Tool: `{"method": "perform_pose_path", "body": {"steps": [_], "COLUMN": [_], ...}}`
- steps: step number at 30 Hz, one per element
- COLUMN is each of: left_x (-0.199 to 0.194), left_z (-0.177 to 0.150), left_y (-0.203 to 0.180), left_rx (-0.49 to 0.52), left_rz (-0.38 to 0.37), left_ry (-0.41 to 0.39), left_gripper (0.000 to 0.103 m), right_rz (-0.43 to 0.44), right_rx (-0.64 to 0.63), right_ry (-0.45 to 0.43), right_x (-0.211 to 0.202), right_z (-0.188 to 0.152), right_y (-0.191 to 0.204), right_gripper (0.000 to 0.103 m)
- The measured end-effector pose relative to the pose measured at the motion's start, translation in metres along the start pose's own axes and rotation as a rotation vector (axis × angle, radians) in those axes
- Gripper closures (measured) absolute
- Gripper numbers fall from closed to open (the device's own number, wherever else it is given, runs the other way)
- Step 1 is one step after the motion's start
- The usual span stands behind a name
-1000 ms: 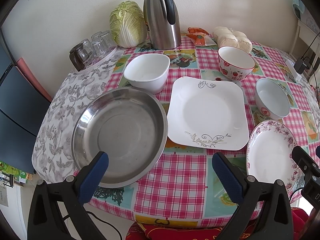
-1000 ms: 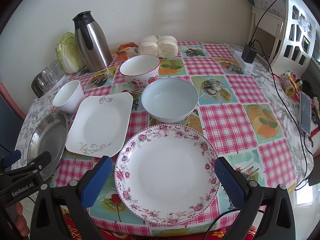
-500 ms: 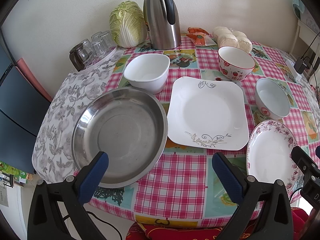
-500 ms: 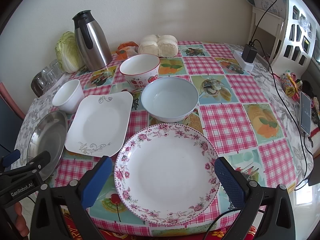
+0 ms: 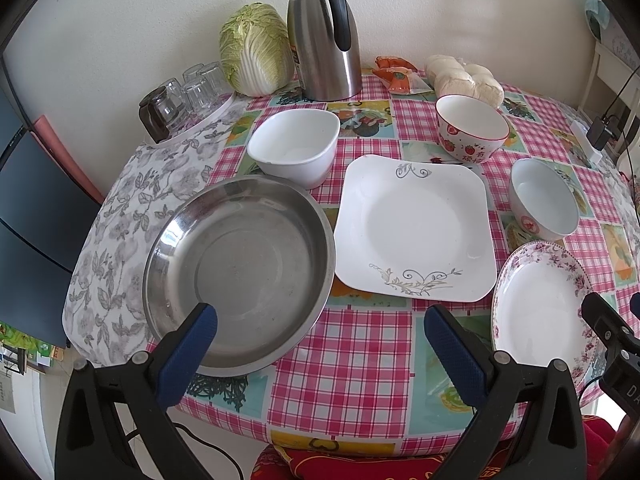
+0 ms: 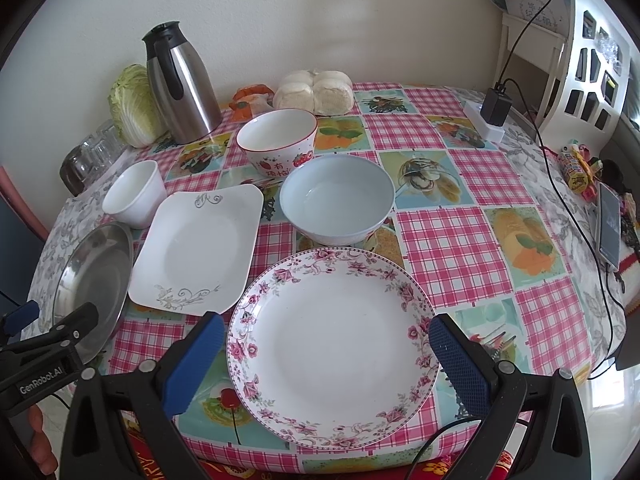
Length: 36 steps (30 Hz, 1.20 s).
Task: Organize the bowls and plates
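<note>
On the checked tablecloth sit a steel round pan (image 5: 240, 268), a white square plate (image 5: 412, 228), a floral round plate (image 6: 332, 344), a white squarish bowl (image 5: 294, 148), a strawberry bowl (image 5: 472, 128) and a pale blue bowl (image 6: 338, 200). My left gripper (image 5: 320, 344) is open and empty, held above the table's near edge between the pan and the square plate. My right gripper (image 6: 324, 356) is open and empty, its fingers either side of the floral plate's near half, above it.
A steel thermos jug (image 5: 324, 32), a cabbage (image 5: 256, 48), upturned glasses (image 5: 180, 96), bagged buns (image 6: 314, 92) and snack packets (image 5: 396, 74) stand at the back. A charger and cable (image 6: 496, 104) and a phone (image 6: 610, 224) lie at the right edge.
</note>
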<state>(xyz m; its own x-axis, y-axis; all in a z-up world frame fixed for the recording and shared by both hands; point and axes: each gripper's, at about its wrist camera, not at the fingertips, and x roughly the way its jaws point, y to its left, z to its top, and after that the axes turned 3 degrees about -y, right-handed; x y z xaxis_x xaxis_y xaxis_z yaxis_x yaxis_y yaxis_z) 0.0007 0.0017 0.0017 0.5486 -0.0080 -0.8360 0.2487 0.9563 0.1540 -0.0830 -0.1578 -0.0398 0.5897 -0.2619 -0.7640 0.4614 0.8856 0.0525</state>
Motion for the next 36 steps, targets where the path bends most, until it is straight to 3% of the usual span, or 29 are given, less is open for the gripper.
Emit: {"method": "perform_pose_path", "body": {"steps": [16, 21, 23, 27, 36], "left_x": [-0.002, 0.0, 0.0, 0.0, 0.005], "left_z": [0.001, 0.001, 0.001, 0.006, 0.01], "left_y": [0.001, 0.006, 0.013, 0.028, 0.093], "left_rx": [-0.005, -0.022, -0.048, -0.071, -0.21], "left_rz": [-0.015, -0.053, -0.07, -0.034, -0.05], "left_ry": [-0.007, -0.006, -0.012, -0.052, -0.123], "left_gripper": [0.0, 0.0, 0.0, 0.0, 0.0], "right_rz": [-0.011, -0.024, -0.021, -0.014, 0.114], "right_rx": [-0.012, -0.027, -0.029, -0.028, -0.039], "right_ry": [0.0, -0.01, -0.009, -0.02, -0.092], "right_x": [0.0, -0.001, -0.002, -0.006, -0.021], "right_z": [0.001, 0.001, 0.003, 0.011, 0.045], "right_y": [0.003, 0.009, 0.01, 0.019, 0.067], "right_gripper": [0.0, 0.0, 0.0, 0.0, 0.0]}}
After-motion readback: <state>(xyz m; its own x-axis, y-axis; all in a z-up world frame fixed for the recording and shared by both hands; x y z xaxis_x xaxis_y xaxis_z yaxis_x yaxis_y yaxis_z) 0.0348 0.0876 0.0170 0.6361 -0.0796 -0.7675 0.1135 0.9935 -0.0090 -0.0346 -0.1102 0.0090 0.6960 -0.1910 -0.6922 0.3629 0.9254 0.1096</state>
